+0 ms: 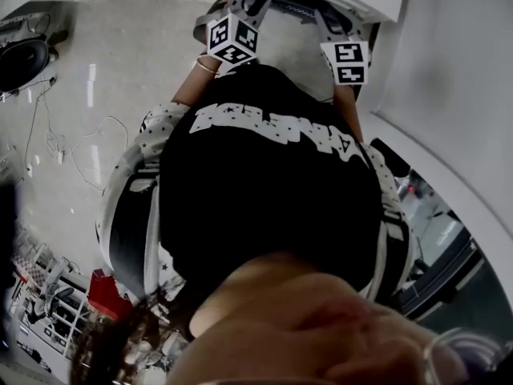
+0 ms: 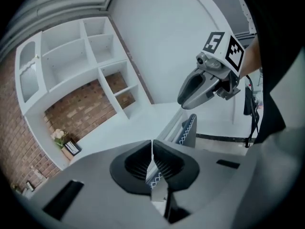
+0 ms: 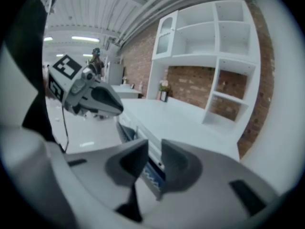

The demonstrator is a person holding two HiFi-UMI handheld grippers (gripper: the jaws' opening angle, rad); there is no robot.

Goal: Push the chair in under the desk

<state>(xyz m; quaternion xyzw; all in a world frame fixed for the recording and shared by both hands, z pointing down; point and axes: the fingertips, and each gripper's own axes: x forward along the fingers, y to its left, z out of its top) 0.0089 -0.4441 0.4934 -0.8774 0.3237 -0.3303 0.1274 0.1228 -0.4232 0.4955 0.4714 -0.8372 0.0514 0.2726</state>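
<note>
L tool [image 2: 152, 146] closed, R tool [image 3: 153, 148] agape; 1 chair [image 2: 189, 130], 1 desk [image 3: 176, 120].

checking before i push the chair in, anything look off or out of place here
Nothing looks spilled or broken. The desk holds flowers and a small frame by the shelves, and the chair back sits close to its front edge. The one untidy thing: loose cables trailing over the floor at the head view's left.

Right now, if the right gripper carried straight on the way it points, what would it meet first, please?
The right gripper would most likely meet the chair back first: its stitched edge shows in the gap between the jaws. The white desk lies beyond, though depth is unclear.
</note>
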